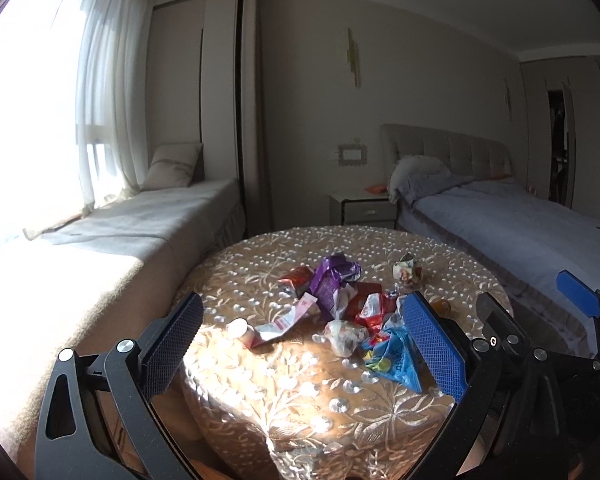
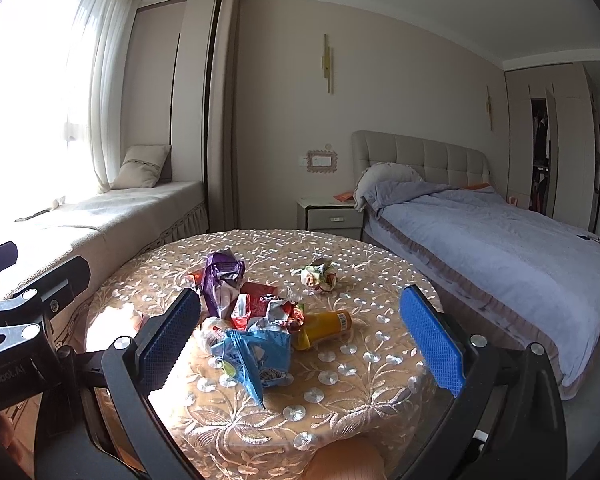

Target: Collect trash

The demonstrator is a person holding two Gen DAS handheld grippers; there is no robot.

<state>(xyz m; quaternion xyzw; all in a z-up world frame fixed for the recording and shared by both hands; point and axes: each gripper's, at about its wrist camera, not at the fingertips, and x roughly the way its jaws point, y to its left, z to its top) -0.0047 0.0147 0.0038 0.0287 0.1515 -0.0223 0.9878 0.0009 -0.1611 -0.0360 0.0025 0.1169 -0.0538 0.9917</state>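
Two hand-held tools are hovering side by side above the near edge of a round surface (image 1: 380, 240) draped in embroidered cloth, the left tool (image 1: 304, 340) and the right tool (image 2: 300, 332) both spread wide and gripping nothing. A heap of trash is lying at the middle of the surface: a purple wrapper (image 2: 220, 276) at twelve o'clock, a blue packet (image 2: 248, 356) at six, a yellow bottle (image 2: 328, 326) on its side at three. One crumpled ball (image 2: 319, 276) is sitting apart toward one o'clock.

Blown-out daylight from the window (image 1: 16, 128) at left; fisheye-bent edges, dim far room.
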